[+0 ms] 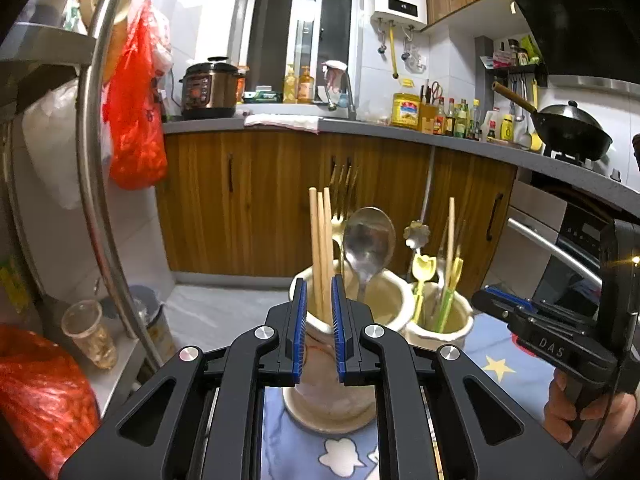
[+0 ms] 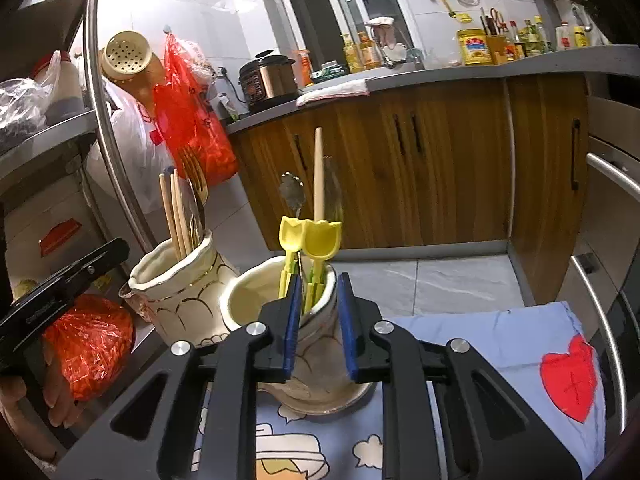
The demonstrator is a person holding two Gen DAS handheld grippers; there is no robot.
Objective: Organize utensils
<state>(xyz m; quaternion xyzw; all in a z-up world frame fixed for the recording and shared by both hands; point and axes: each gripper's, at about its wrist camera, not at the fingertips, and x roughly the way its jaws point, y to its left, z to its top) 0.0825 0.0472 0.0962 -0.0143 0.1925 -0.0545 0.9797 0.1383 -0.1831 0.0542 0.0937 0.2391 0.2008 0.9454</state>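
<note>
Now | cups (image 1: 332, 360) 2 | chopsticks (image 1: 322, 248) 3 | left gripper (image 1: 319, 332), right gripper (image 2: 319, 328) parted, empty

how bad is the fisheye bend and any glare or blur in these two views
Left wrist view: strong barrel bend, the countertop arcs and the steel rack post bows; the steel spoon bowl reflects light; dark corners. Right wrist view: the countertop and rack post also curve; a translucent utensil beside the single chopstick looks smeared; the window area is blown out. Both claws look sharp.

Cream holders (image 1: 384, 304) with gold lines, pale wooden chopsticks (image 1: 322, 248), yellow tulip utensils (image 2: 312, 238), blue cartoon-print cloth (image 2: 480, 336) with a red heart (image 2: 570, 380).
</note>
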